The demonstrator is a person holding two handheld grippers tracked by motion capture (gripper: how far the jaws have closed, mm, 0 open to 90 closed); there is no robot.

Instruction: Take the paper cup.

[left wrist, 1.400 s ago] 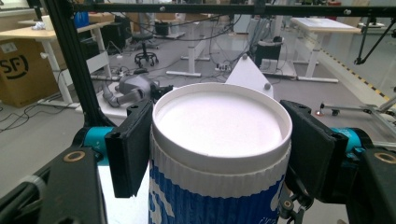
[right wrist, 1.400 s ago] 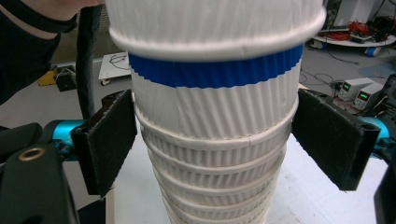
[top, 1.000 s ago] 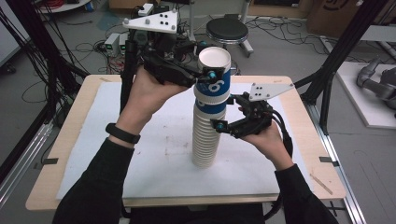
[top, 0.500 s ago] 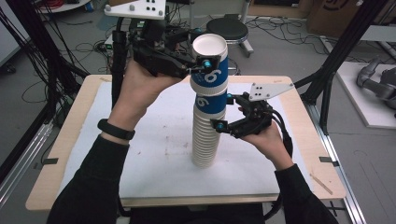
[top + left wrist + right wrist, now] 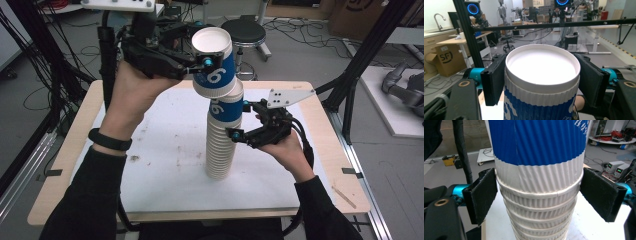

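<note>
A tall stack of white ribbed paper cups (image 5: 219,150) stands on the white sheet, and its top cup is blue with a white 6. My right gripper (image 5: 239,120) is shut on the stack (image 5: 539,192) just below that blue band, one pad (image 5: 482,195) on each side. My left gripper (image 5: 210,52) is shut on a blue-and-white cup (image 5: 212,62), held above the stack and tilted left. Its base overlaps the stack's top, and I cannot tell whether it is free. In the left gripper view the pads (image 5: 494,80) press the cup (image 5: 541,75) below its rim.
The white sheet (image 5: 165,150) covers a wooden table (image 5: 327,170). Black frame posts (image 5: 362,55) rise at both sides. A round stool (image 5: 242,31) and cables lie on the floor behind the table.
My left gripper has lifted the top cup up and slightly left, tilting it off the stack. The right gripper and the stack have stayed put.
</note>
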